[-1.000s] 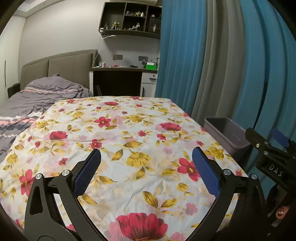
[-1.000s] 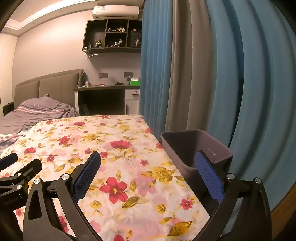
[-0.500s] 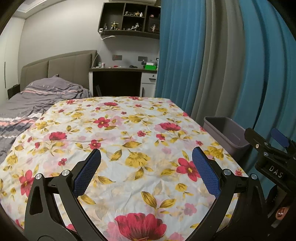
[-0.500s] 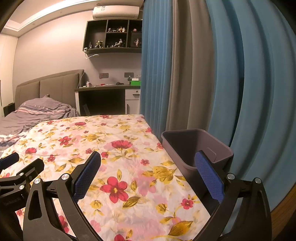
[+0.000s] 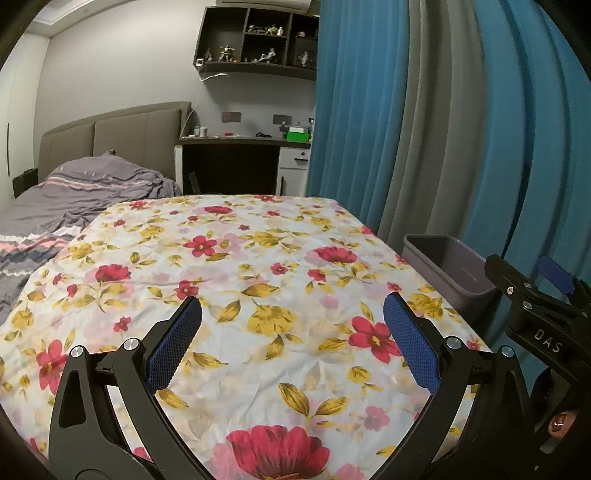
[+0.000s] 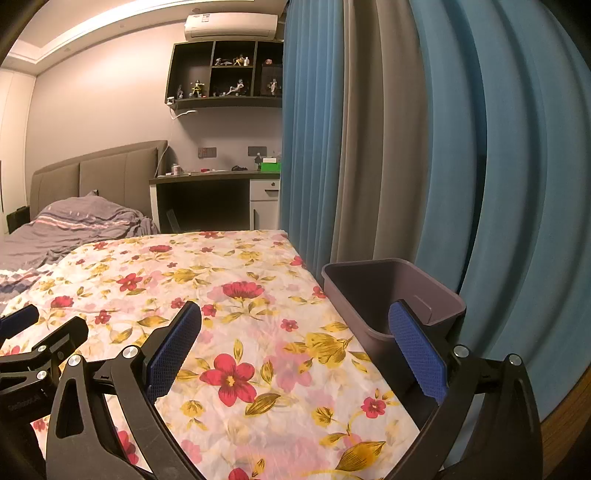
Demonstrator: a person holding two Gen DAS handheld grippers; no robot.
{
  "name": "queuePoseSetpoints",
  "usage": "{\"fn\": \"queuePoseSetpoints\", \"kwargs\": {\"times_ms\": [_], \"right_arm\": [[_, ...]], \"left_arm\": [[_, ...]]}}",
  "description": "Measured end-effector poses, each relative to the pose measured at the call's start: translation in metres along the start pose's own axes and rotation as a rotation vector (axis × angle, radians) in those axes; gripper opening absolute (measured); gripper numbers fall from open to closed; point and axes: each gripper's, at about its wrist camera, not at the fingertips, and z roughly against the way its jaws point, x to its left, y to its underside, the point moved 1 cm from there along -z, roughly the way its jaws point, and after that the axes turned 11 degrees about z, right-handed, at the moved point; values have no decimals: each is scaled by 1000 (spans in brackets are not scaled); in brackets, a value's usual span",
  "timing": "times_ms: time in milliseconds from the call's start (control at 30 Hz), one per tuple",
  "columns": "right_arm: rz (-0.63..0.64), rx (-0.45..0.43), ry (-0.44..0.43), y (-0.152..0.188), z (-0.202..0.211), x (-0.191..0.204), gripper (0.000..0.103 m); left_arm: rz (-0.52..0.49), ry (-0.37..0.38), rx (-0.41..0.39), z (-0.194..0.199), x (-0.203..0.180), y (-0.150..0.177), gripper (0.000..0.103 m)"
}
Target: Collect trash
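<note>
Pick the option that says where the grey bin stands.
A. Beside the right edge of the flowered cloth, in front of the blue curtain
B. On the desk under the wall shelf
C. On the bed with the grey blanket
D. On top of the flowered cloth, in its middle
A: the bin stands off the right edge of the flowered cloth, with the blue curtain behind it.

Legible lettering, two items.

1. "DAS", pale capitals, on the black plastic body of the right gripper (image 5: 546, 341), lower right of the left wrist view.

2. Small pale print on the black plastic body of the left gripper (image 6: 24, 397), lower left of the right wrist view; too blurred to read with certainty.

Nothing readable on the wall-mounted white air conditioner (image 6: 231, 26), top centre of the right wrist view.
</note>
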Motion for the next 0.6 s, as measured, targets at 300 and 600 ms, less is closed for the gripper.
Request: {"fn": "queuePoseSetpoints", "kwargs": {"times_ms": [300, 600], "right_arm": [[2, -8, -2, -2, 2, 0, 97], [1, -8, -1, -2, 2, 0, 97]], "left_arm": [[-1, 8, -2, 0, -4, -2, 97], [-1, 7, -3, 1, -4, -1, 97]]}}
